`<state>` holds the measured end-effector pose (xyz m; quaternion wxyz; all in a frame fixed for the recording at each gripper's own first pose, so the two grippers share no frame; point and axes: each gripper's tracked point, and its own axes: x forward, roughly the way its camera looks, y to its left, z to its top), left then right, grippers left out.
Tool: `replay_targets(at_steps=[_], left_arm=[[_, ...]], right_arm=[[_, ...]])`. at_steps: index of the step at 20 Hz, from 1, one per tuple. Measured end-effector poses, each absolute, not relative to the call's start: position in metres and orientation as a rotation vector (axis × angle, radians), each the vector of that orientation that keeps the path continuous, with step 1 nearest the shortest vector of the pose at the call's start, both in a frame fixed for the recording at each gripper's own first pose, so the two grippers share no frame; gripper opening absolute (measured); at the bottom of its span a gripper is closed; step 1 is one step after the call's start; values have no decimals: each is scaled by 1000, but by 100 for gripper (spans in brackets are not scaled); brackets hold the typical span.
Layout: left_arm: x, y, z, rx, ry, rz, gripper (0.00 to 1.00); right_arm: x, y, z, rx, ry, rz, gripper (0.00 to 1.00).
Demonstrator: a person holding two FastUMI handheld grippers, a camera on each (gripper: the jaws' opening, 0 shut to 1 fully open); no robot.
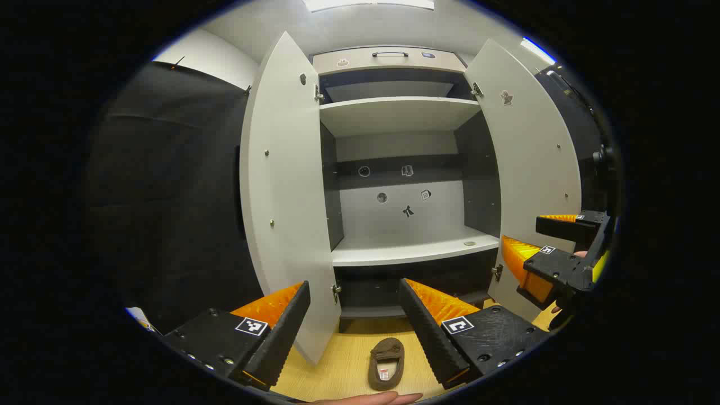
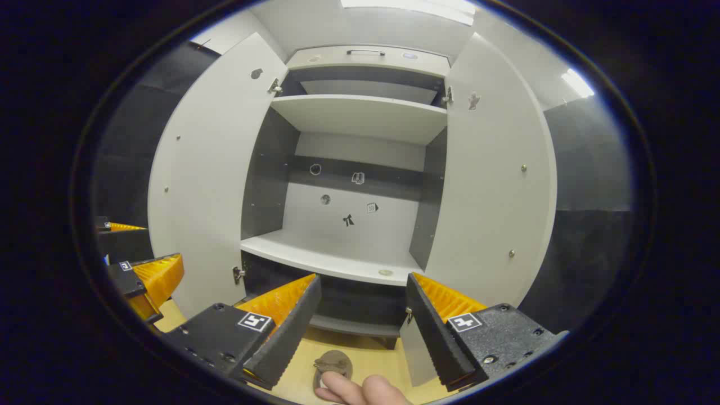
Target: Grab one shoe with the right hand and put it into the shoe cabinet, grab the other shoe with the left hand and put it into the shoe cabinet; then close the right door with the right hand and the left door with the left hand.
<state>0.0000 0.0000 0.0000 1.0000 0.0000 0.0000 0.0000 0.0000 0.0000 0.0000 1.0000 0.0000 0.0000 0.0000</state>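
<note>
A brown slipper lies on the light wooden floor in front of the shoe cabinet, with its toe toward the cabinet and its opening toward the camera. In the left gripper view it sits low between the two fingers of the left gripper, which is spread wide and holds nothing. In the right gripper view a slipper is seen at the bottom edge, partly hidden by fingertips of a person; I cannot tell if it is the same slipper.

The right gripper is also wide open and empty, and it points at the lower part of the cabinet. In the left gripper view it appears at the right side, near the right door, with a bit of the hand that holds it behind it. In the right gripper view the left gripper shows at the left edge, just beside the left door.

Both doors stand open. The middle shelf carries only a small round thing near its front right corner. Small stickers are on the back panel. At the top of the cabinet there is a drawer front with a dark handle.
</note>
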Motion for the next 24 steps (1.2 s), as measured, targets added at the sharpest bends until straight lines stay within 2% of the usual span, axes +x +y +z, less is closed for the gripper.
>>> replay_targets(at_steps=[5,6,7,12,16,20,24], left_arm=[[-6,5,-6,-7,20,19,96],[-8,6,-7,-9,23,22,100],[-8,6,-8,-12,25,21,96],[-15,8,-9,-16,29,31,96],[-20,9,-18,-29,51,39,96],[-32,5,-34,-37,96,42,96],[-48,-4,-74,-32,209,27,96]], right_arm=[[-1,13,-12,-3,51,57,99],[-2,15,-12,-3,54,64,99],[-3,17,-14,-3,60,71,98],[-5,25,-26,9,114,110,98],[-10,42,-42,12,169,198,96],[-10,64,-97,59,325,315,96],[2,75,-178,34,485,336,93]])
